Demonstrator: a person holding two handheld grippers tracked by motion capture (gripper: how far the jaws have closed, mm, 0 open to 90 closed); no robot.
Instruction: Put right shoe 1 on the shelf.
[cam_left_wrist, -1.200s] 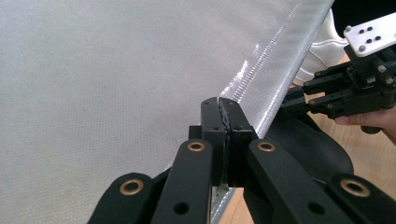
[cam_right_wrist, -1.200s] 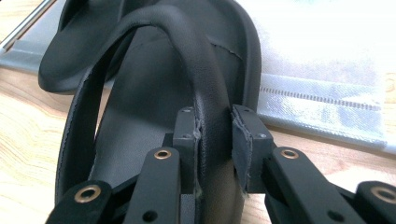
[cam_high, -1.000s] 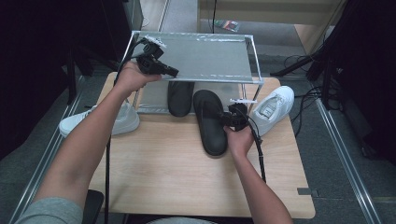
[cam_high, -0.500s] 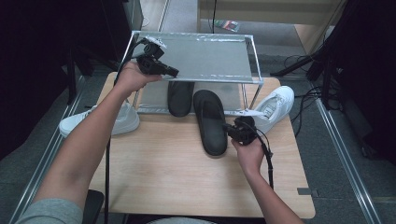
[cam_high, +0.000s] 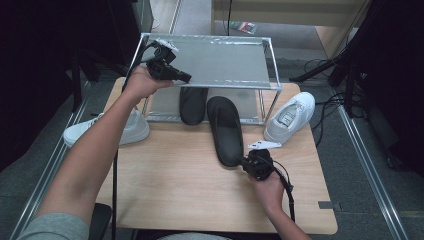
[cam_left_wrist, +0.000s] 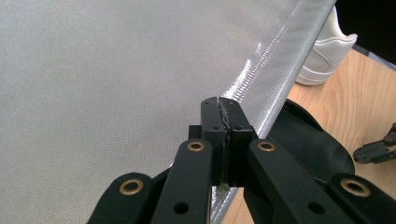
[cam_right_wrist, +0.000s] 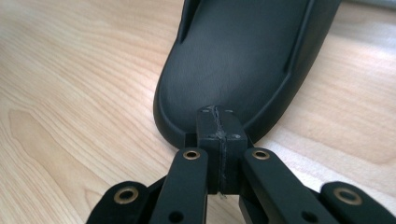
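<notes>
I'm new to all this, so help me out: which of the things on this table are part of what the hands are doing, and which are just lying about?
In use:
- right gripper, shut at the heel of the black slipper
- left gripper, shut at the shoe rack's top shelf edge

Lying about:
- second black slipper under the rack
- white sneaker at the right
- white sneaker at the left

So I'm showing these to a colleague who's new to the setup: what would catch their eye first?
Probably the long black slipper lying mid-table, its heel at the shut right claw. Next, the metal rack at the table's far edge, with the left claw shut at the front edge of its top shelf. Then the two white sneakers, one right of the rack and one left of it.
</notes>
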